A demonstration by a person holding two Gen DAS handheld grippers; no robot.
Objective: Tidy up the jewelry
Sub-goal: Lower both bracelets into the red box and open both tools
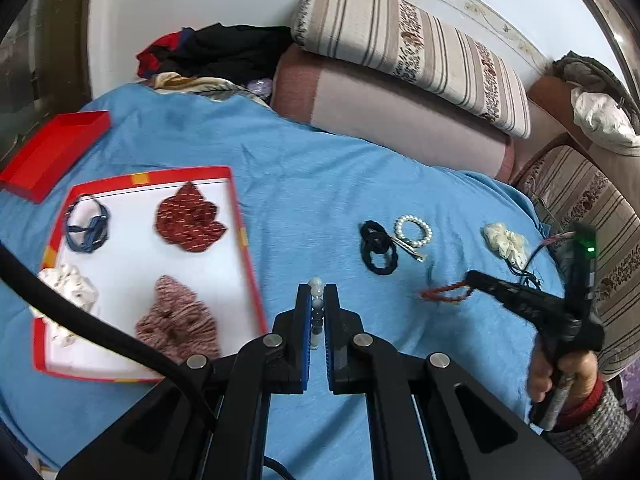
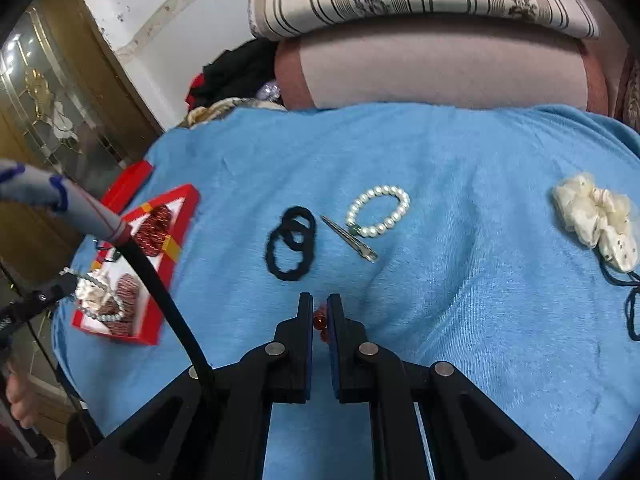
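My left gripper (image 1: 317, 292) is shut on a pale and dark bead bracelet (image 1: 316, 312), just right of the red-rimmed tray (image 1: 240, 216). The tray holds a dark red scrunchie (image 1: 188, 218), a pink one (image 1: 178, 318), a white one (image 1: 70, 286) and a blue band (image 1: 87, 226). My right gripper (image 2: 320, 308) is shut on a red bead bracelet (image 2: 320, 322), seen hanging from it above the blue cloth in the left wrist view (image 1: 444, 294). On the cloth lie black hair ties (image 2: 290, 242), a pearl bracelet (image 2: 378, 210), a metal hair clip (image 2: 350, 238) and a cream scrunchie (image 2: 596, 218).
A red box lid (image 1: 52, 152) lies behind the tray. Pink and striped cushions (image 1: 400, 92) and a pile of dark clothes (image 1: 216, 52) line the back of the blue cloth (image 1: 320, 184). A dark cord (image 2: 632, 308) lies at the right edge.
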